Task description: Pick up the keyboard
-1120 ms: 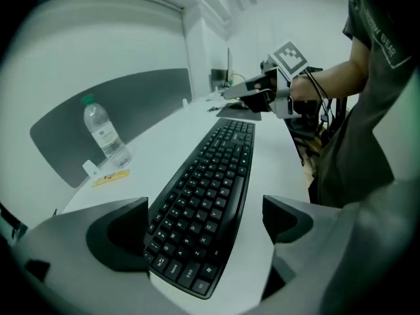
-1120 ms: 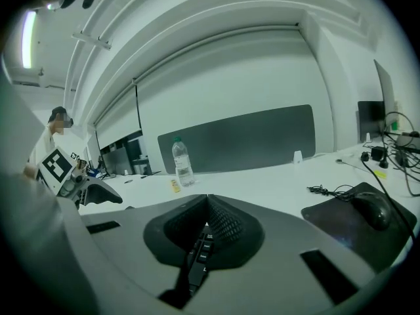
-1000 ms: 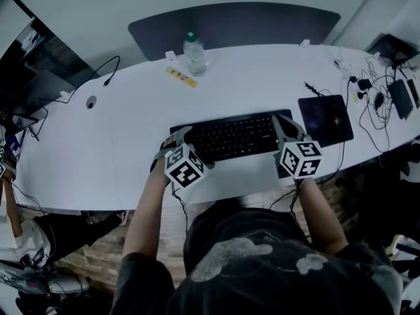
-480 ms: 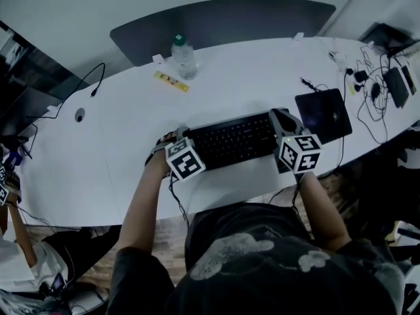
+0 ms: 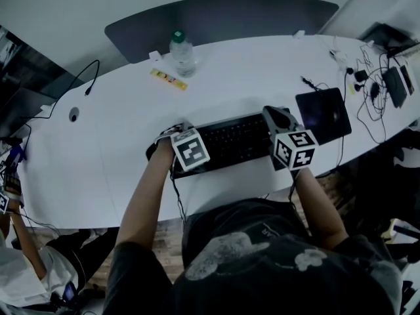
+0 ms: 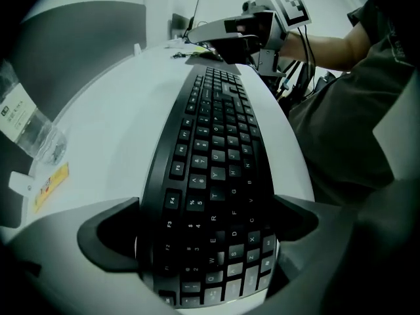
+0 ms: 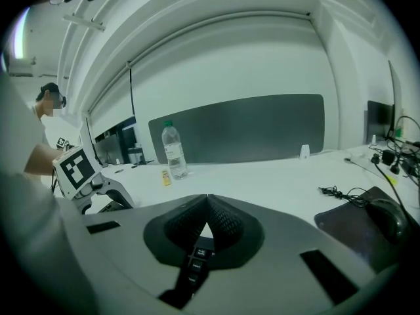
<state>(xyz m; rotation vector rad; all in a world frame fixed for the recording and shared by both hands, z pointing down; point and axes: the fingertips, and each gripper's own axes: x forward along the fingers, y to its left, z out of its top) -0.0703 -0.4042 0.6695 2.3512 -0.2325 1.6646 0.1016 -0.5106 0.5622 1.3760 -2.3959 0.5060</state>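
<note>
A black keyboard (image 5: 230, 140) lies on the white table (image 5: 118, 149), close to its near edge. My left gripper (image 5: 174, 136) points steeply down over the keyboard's left end. In the left gripper view the keyboard (image 6: 216, 143) runs between the two wide jaws of the left gripper (image 6: 207, 231). They have just been opening, and the pads stand beside the keyboard's long edges without pressing. My right gripper (image 5: 274, 115) hovers at the keyboard's right end. Seen in its own view, the right gripper (image 7: 208, 205) is shut with pads meeting, and a few keys (image 7: 195, 261) show below them.
A water bottle (image 5: 180, 52) and a yellow strip (image 5: 169, 79) lie toward the back. Right of the keyboard is a dark mouse pad (image 5: 321, 115), with cables and devices (image 5: 374, 84) beyond. A grey partition (image 5: 223, 15) lines the far edge. Another person sits at the lower left.
My left gripper has sunk and tipped downward over the keyboard's left end. My right gripper has edged toward the keyboard's right end, still shut.
</note>
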